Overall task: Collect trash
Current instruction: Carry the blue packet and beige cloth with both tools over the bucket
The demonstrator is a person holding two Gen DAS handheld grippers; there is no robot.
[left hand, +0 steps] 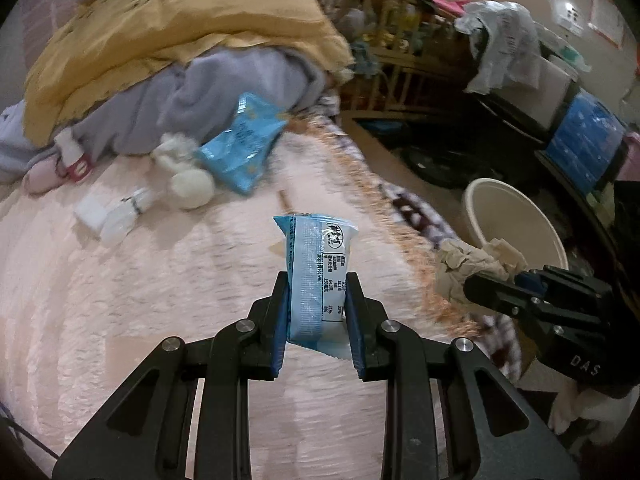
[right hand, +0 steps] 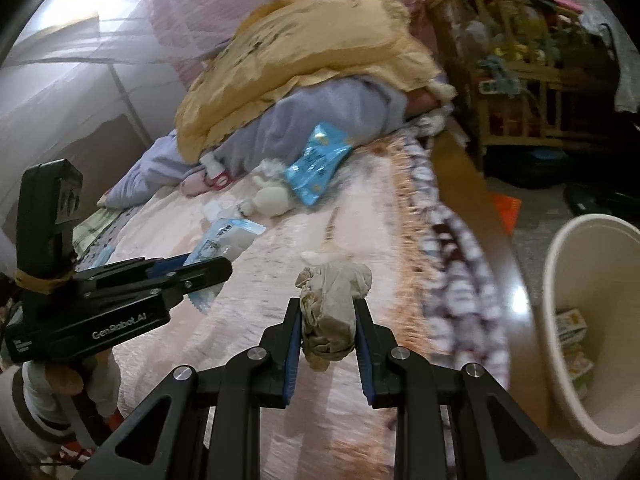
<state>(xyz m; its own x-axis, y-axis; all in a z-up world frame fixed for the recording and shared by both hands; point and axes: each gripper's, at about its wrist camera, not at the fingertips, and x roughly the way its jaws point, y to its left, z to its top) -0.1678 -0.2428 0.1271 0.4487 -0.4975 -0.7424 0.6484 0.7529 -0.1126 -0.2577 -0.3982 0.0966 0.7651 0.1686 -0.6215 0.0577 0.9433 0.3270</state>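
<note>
My left gripper [left hand: 317, 280] is shut on a light blue snack wrapper [left hand: 314, 264], held upright above the pink bedspread [left hand: 120, 300]. From the right wrist view the same left gripper [right hand: 208, 270] shows at the left with the blue wrapper [right hand: 224, 240] sticking out of it. My right gripper [right hand: 327, 304] is shut on a crumpled beige tissue [right hand: 330, 304]. In the left wrist view that right gripper [left hand: 500, 280] and the tissue [left hand: 468, 268] hang at the bed's right edge, in front of a cream bin [left hand: 516, 220]. The bin [right hand: 592, 280] stands on the floor and holds a few small packets.
A larger blue packet [left hand: 244, 144], a white soft toy [left hand: 184, 172] and white plastic bits [left hand: 112, 212] lie further up the bed. A yellow quilt [left hand: 180, 24] covers grey bedding behind them. A wooden cot [right hand: 520, 80] and dark clutter stand beyond the bed's edge.
</note>
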